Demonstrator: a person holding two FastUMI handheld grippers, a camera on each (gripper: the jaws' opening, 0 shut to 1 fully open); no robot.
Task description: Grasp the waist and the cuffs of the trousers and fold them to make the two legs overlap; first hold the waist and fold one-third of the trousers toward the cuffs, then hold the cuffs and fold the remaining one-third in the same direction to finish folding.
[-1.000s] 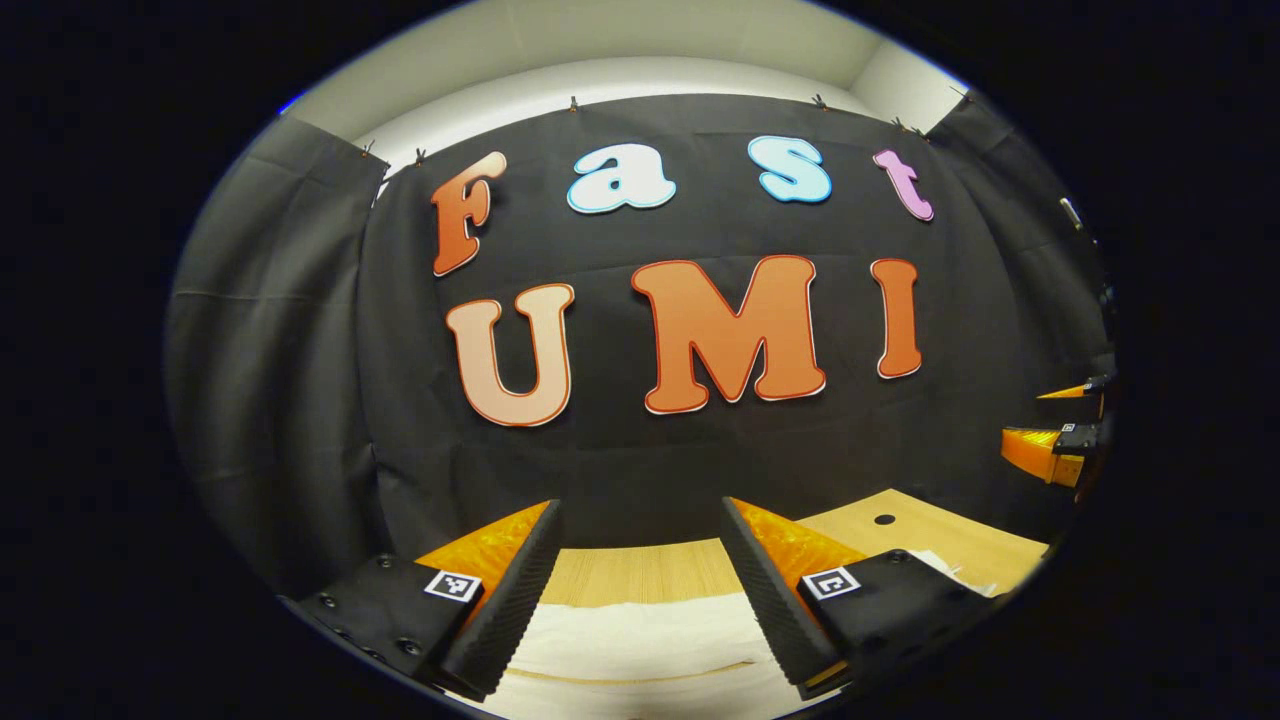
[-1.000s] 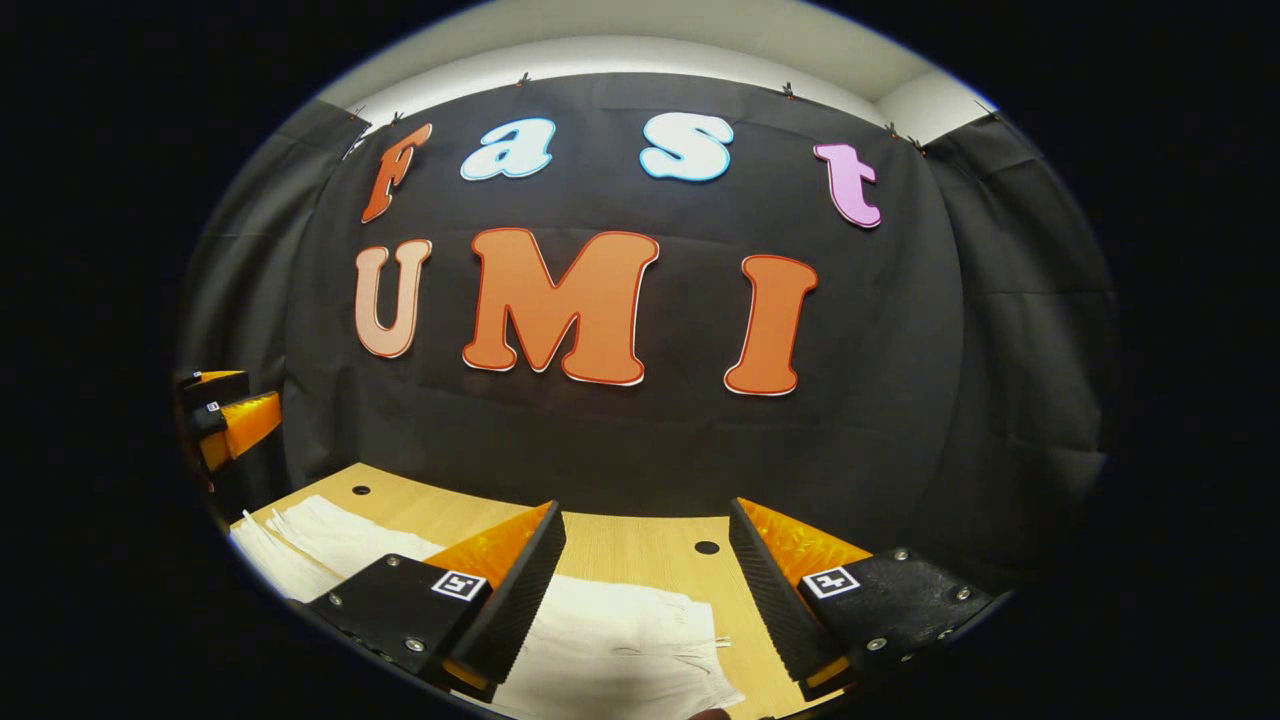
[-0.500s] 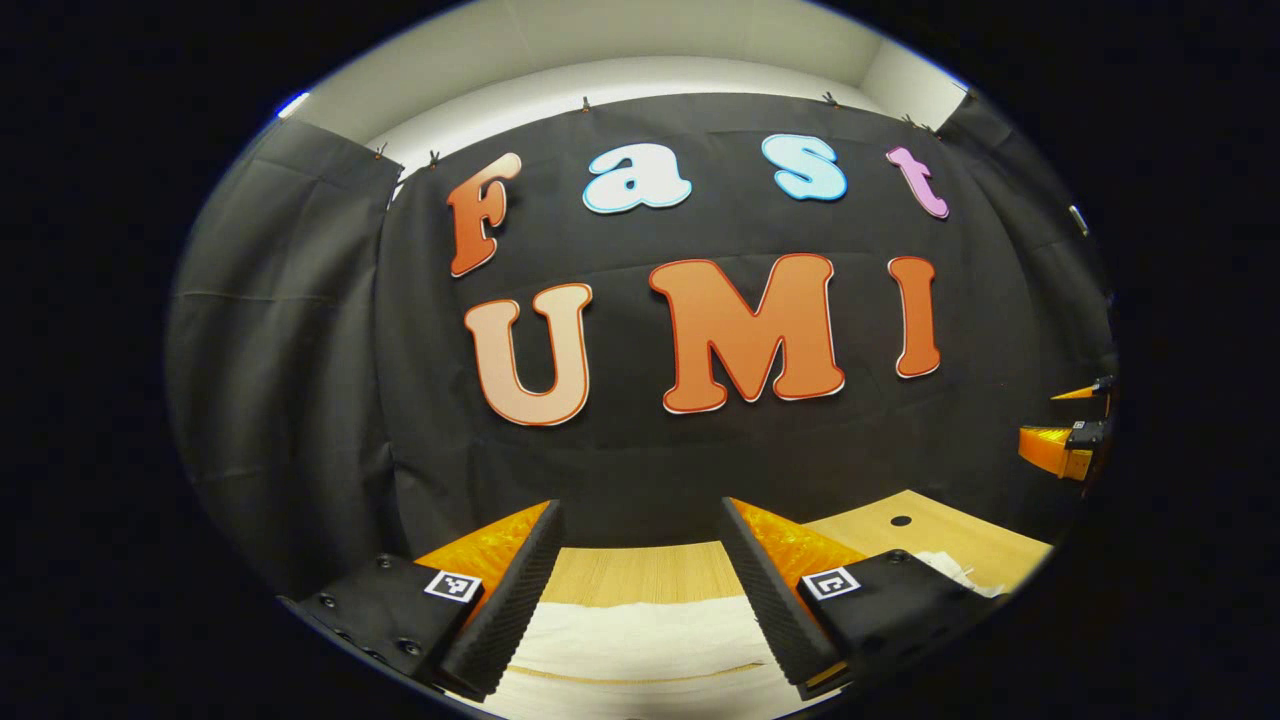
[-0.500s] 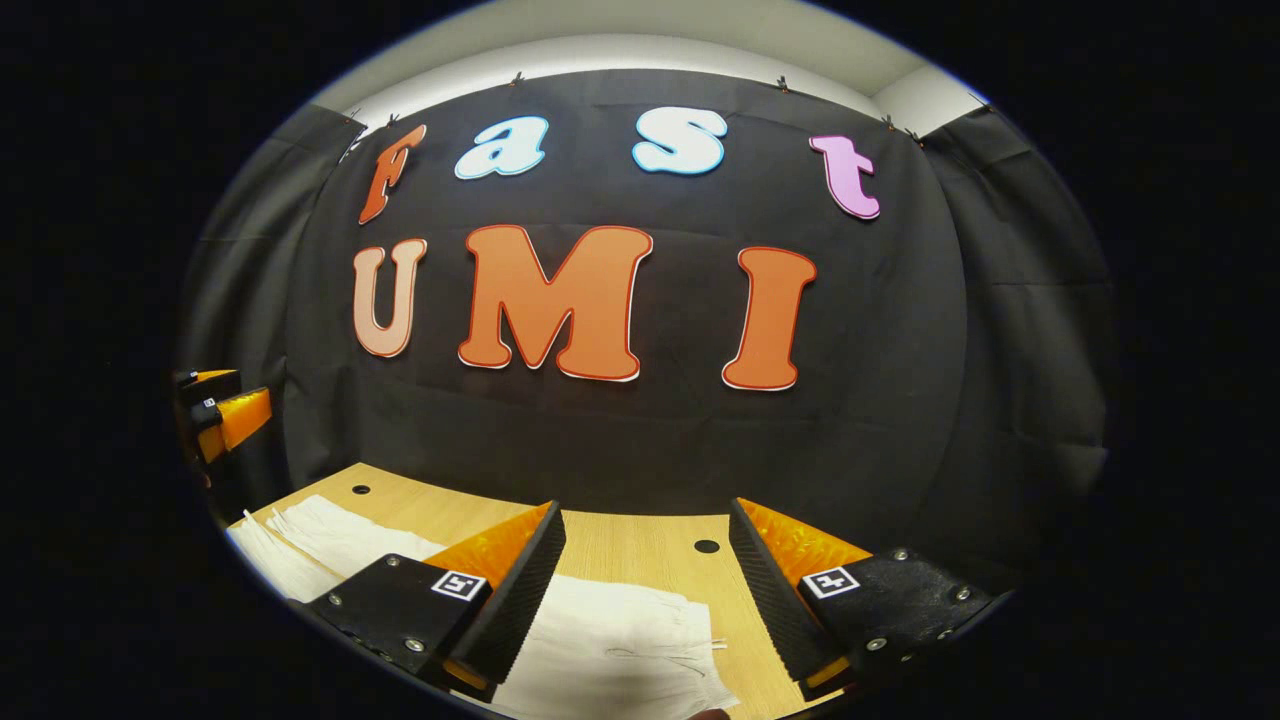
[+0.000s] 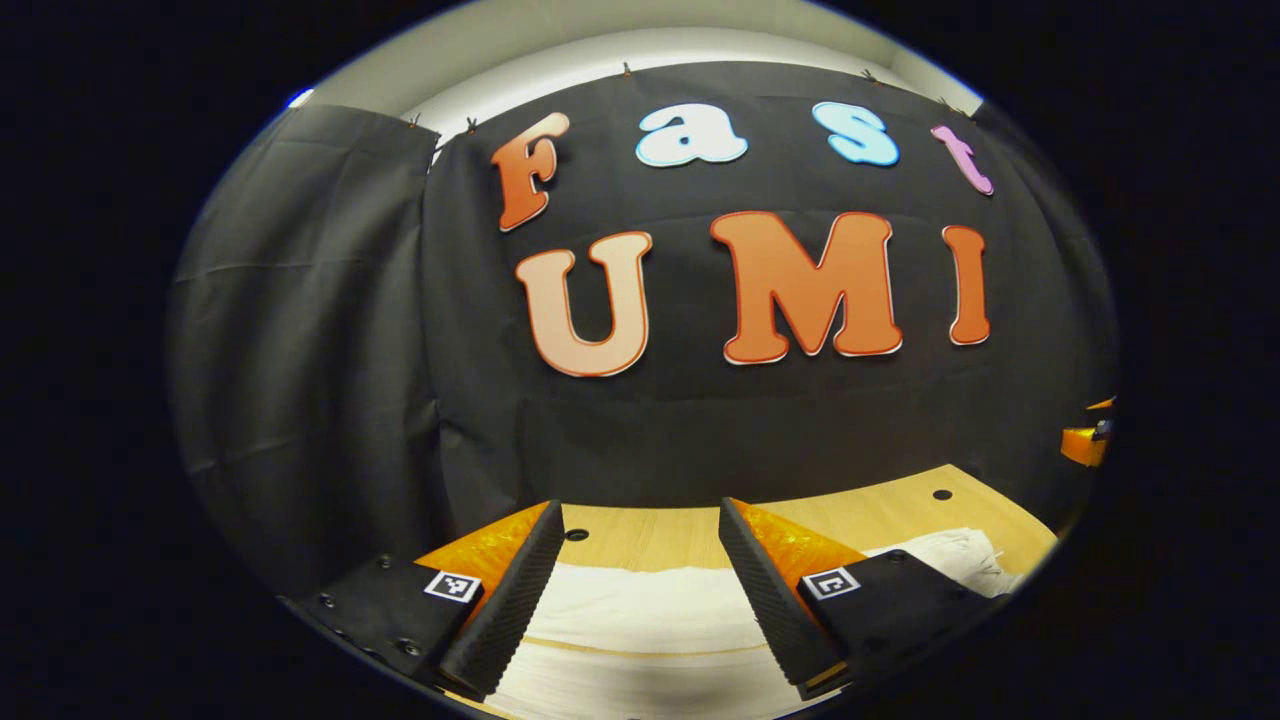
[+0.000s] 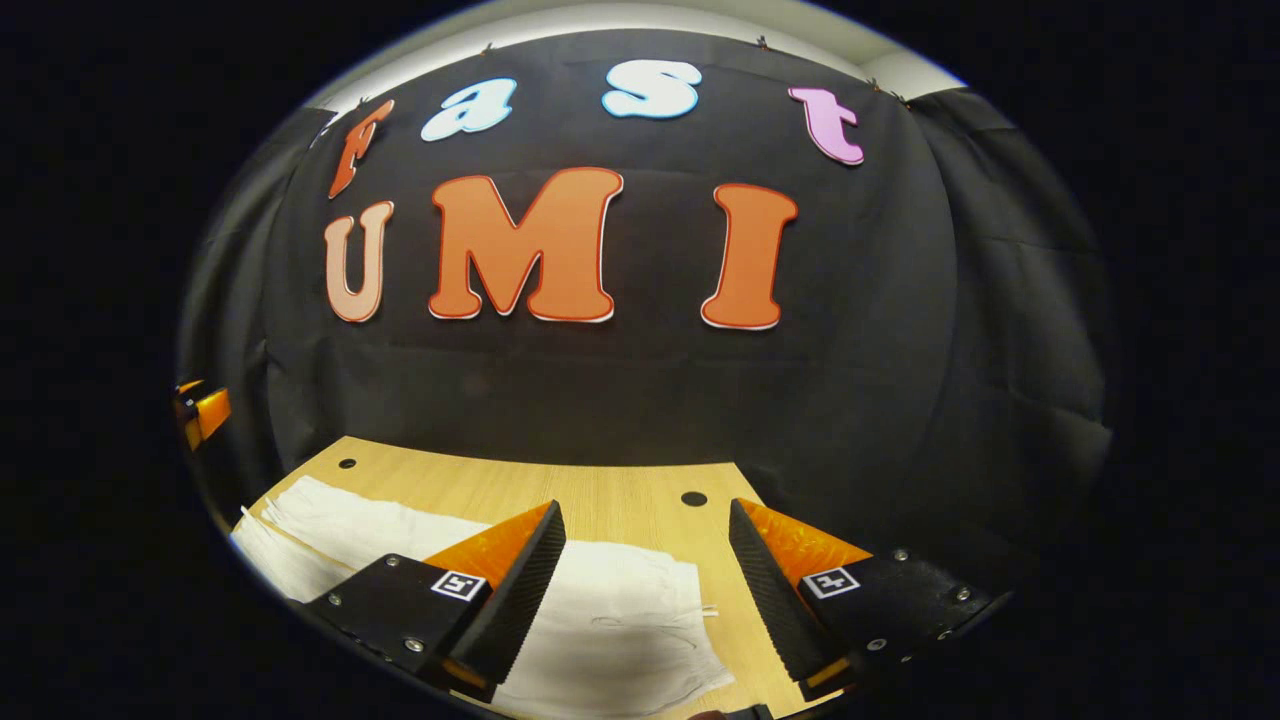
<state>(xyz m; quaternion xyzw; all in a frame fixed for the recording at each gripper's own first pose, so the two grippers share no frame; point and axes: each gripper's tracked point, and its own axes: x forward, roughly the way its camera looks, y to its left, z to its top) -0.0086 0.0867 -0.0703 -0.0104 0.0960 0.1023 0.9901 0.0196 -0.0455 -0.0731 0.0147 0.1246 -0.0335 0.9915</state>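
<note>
Right gripper view: your right gripper (image 6: 640, 575), like the left gripper (image 5: 640, 575), hangs fingers apart above the trousers (image 6: 620, 630); lower squarely onto the waist edge.

L tongs (image 5: 640, 590): fingers spread wide apart, nothing between them, pointing fwd and slightly down, held above the bench's near edge. R tongs (image 6: 645, 590): same, fingers wide apart, gripping nothing, level-ish, tilted slightly down. Each also shows at the other view's edge, well apart from it, side by side.
</note>
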